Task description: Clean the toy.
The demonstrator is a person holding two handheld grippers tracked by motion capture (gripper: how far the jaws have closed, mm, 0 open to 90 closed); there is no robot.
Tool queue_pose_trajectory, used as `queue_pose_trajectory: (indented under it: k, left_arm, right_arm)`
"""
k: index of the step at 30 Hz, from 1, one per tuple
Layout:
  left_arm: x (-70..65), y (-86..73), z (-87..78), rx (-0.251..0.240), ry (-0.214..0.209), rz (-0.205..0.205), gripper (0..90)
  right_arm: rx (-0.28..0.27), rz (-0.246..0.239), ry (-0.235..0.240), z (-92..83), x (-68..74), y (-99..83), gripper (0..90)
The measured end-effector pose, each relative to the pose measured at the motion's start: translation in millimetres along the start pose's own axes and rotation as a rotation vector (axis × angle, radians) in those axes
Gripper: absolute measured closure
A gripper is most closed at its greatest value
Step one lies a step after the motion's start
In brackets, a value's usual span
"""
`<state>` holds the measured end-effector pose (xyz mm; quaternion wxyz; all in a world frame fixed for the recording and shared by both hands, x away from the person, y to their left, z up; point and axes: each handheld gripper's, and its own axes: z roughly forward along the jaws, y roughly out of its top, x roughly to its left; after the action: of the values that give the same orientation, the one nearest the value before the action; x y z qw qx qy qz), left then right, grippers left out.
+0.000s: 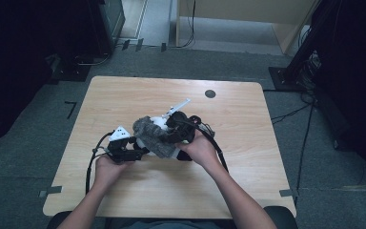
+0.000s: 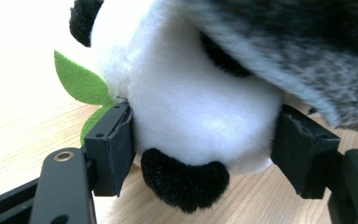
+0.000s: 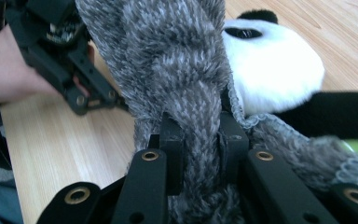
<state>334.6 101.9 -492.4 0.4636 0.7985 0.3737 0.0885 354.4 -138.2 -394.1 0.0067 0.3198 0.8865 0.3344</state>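
Mid-desk: left gripper fingers clamp the panda head; right gripper pinches the grey scarf shut. Keep the panda steady, pull the scarf snug around its neck.

Table: pale wood-grain top with rounded corners, occupying the centre of the high view; a round dark grommet sits in the top toward its upper right. Plush panda: white and black, with a green leaf, lying on the wood near the table's centre, partly under a grey knitted scarf.
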Motion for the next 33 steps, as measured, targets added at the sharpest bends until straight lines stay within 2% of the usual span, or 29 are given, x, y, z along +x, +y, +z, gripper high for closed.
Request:
queue_pose_trajectory:
  k: [8, 16, 20, 23, 33]
  left_arm:
    - [0.4, -0.1, -0.4, 0.004, 0.0, 0.012, 32.3]
    - [0.5, 0.0, -0.3, 0.003, -0.002, 0.003, 33.1]
    - [0.4, 0.0, -0.3, 0.005, 0.0, 0.005, 33.2]
    - [0.2, -0.1, -0.4, 0.009, 0.003, 0.01, 33.2]
    - [0.2, -0.3, 0.0, 0.005, 0.002, 0.001, 33.0]
  right_arm:
    - [-0.014, -0.017, -0.02, -18.7, -1.9, -14.2, 76.7]
    - [-0.076, -0.046, -0.034, -41.4, -11.1, -26.8, 76.5]
    - [-0.1, -0.031, -0.049, -54.3, -16.0, -31.8, 76.5]
    - [-0.111, -0.018, -0.078, -63.2, -22.8, -38.1, 76.4]
    - [-0.125, 0.078, -0.125, -83.1, -43.9, -62.5, 76.7]
